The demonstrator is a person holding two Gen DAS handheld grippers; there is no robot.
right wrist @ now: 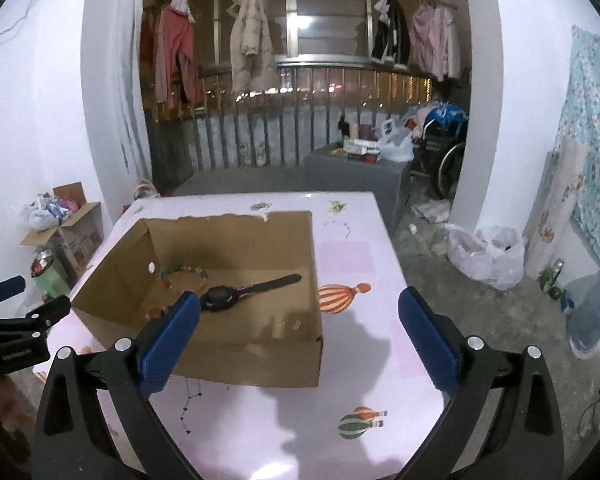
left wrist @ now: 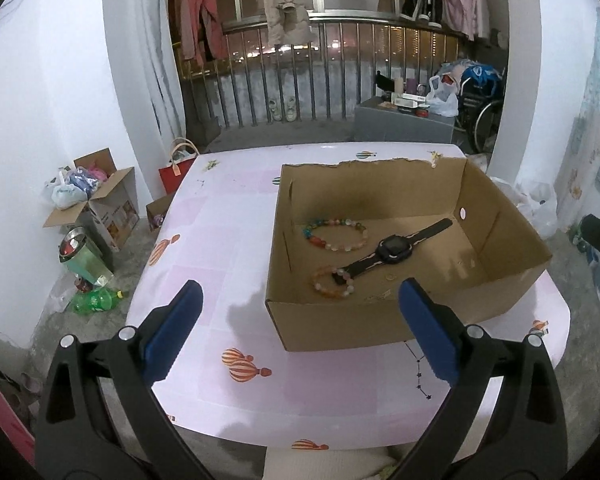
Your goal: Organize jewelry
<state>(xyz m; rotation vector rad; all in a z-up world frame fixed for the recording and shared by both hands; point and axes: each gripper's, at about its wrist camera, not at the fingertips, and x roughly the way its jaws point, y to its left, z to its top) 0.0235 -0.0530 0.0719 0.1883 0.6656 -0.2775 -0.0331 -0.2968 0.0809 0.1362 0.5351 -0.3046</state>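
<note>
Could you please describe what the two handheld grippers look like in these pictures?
Both look alike. The left gripper and the right gripper each have two black plastic arms with triangular cut-outs and round silver rivets at the joints. Each finger ends in a long, rectangular blue pad with a fine textured surface. No cables, sleeves or readable markings show.

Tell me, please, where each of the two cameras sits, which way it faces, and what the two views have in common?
Left wrist view: sits on the left gripper, angled down at the cardboard box from its near-left corner; both blue pads spread open, the right gripper at the right edge.
Right wrist view: sits on the right gripper, facing the box from its near-right side; its open jaws empty, the left gripper at the left edge.
Shared: box, black watch, beaded bracelets, pink table, balcony railing.
</note>
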